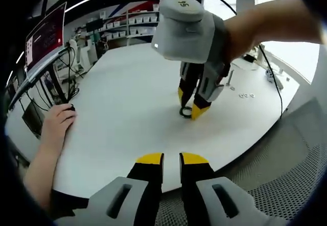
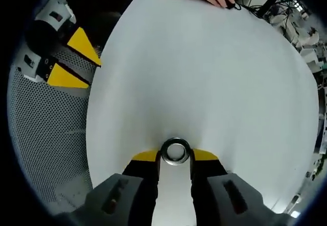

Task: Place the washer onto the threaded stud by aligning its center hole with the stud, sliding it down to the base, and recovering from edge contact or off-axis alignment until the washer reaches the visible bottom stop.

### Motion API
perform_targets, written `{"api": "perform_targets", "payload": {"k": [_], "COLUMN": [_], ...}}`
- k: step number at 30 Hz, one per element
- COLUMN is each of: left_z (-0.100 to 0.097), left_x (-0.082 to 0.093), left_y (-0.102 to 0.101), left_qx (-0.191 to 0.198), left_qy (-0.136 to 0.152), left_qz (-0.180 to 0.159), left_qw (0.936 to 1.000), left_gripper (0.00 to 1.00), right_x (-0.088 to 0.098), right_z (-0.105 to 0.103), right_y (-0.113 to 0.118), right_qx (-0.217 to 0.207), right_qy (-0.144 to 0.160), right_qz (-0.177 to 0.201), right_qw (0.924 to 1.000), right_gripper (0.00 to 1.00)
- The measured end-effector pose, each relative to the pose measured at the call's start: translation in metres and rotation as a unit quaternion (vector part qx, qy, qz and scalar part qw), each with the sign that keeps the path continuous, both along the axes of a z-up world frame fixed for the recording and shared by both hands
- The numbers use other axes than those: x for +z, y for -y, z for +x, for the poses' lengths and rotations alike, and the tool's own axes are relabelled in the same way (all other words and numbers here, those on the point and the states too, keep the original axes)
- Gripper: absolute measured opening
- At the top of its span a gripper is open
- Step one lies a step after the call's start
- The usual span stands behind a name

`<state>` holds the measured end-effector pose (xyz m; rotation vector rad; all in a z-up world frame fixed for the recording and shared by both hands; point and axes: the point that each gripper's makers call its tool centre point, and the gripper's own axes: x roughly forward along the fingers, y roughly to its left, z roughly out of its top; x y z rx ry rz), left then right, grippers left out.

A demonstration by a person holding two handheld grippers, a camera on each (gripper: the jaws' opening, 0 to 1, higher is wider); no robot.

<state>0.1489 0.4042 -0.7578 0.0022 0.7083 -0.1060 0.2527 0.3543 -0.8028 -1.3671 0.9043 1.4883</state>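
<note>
White round table (image 1: 127, 98) as work surface, with shelving of bins and a red-lit monitor (image 1: 46, 37) at its far side in the left gripper view; perforated grey matting (image 2: 46, 134) beside the table edge. Item one: washer (image 2: 176, 151), a dark metal ring lying flat on the table, seated between the yellow tips of the right gripper (image 2: 176, 156), whose jaws press against its two sides. Same washer seen in the left gripper view (image 1: 185, 112) at the tips of the right gripper (image 1: 190, 108), which points down at the tabletop under a person's forearm. Item two: left gripper (image 1: 171, 158), held low at the near table edge, well apart from the washer, jaws drawn almost together with a narrow slit between the yellow tips and nothing in them; seen in the right gripper view (image 2: 74, 57) over the matting. Item three: threaded stud (image 1: 231, 78), a small upright post, with a few small loose rings (image 1: 247, 95) near it, all beyond the right gripper. Item four: a person's bare hand (image 1: 59, 124) resting on the table near the monitor.
</note>
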Motion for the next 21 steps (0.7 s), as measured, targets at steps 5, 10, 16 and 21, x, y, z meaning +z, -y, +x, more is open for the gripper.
{"api": "perform_targets", "payload": {"k": [5,10,16,21], "left_z": [0.000,-0.001,-0.002,-0.002], "left_x": [0.000,0.000,0.000,0.001], "left_y": [0.000,0.001,0.001,0.001], "left_qx": [-0.002,-0.003,-0.006,-0.005], "left_qy": [-0.001,-0.002,-0.004,-0.004], "left_qz": [0.001,0.001,0.003,0.003], "left_qw": [1.0000,1.0000,1.0000,1.0000], "left_gripper": [0.10,0.10,0.10,0.10], "right_x": [0.000,0.003,0.003,0.006], "right_z": [0.002,0.002,-0.002,-0.009], "right_y": [0.001,0.002,0.005,0.006], "right_qx": [-0.035,-0.080,-0.135,-0.130], "right_qy": [-0.006,-0.009,-0.041,-0.039], "right_qz": [0.039,0.090,0.112,0.117], "right_qw": [0.9986,0.9927,0.9837,0.9838], "right_gripper": [0.25,0.25,0.24,0.23]}}
